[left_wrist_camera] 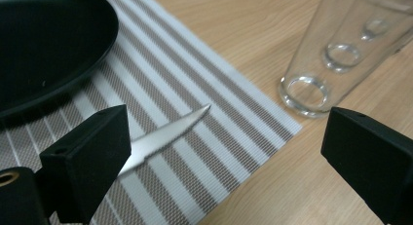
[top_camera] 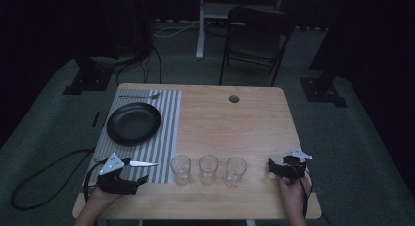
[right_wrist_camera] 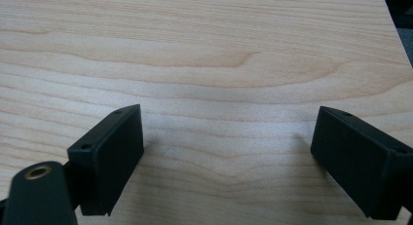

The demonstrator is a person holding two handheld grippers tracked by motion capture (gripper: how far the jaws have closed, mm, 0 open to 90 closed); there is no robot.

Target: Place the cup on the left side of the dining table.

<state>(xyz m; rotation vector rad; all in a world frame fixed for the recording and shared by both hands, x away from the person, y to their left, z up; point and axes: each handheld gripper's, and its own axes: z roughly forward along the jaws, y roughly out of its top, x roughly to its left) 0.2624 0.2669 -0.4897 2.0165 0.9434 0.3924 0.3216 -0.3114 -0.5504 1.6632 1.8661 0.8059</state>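
A: The left gripper [top_camera: 134,173] is seen at the near left corner of the table [top_camera: 254,118], its jaws spread wide and nothing held between them. How is the right gripper found?

B: The right gripper [top_camera: 277,166] is held low at the near right edge, jaws likewise wide apart, with bare wood between them.

A: What is counted on the table?

B: One knife [top_camera: 141,164], one black plate [top_camera: 133,123], one striped placemat [top_camera: 166,138], one fork [top_camera: 139,96] and three glasses, a left glass [top_camera: 180,169], a middle glass [top_camera: 208,169] and a right glass [top_camera: 235,171], set in a row along the near edge.

A: Where is the knife placed?

B: It lies flat on the mat's near part, just beside the left gripper's far jaw, its tip pointed toward the glasses. Whether it is touched by that jaw cannot be told. The plate rests farther back on the mat, and the fork lies beyond the plate.

A: What is found between the grippers?

B: The three glasses, the nearest just off the mat's edge. A folding chair [top_camera: 254,35] is seen beyond the table.
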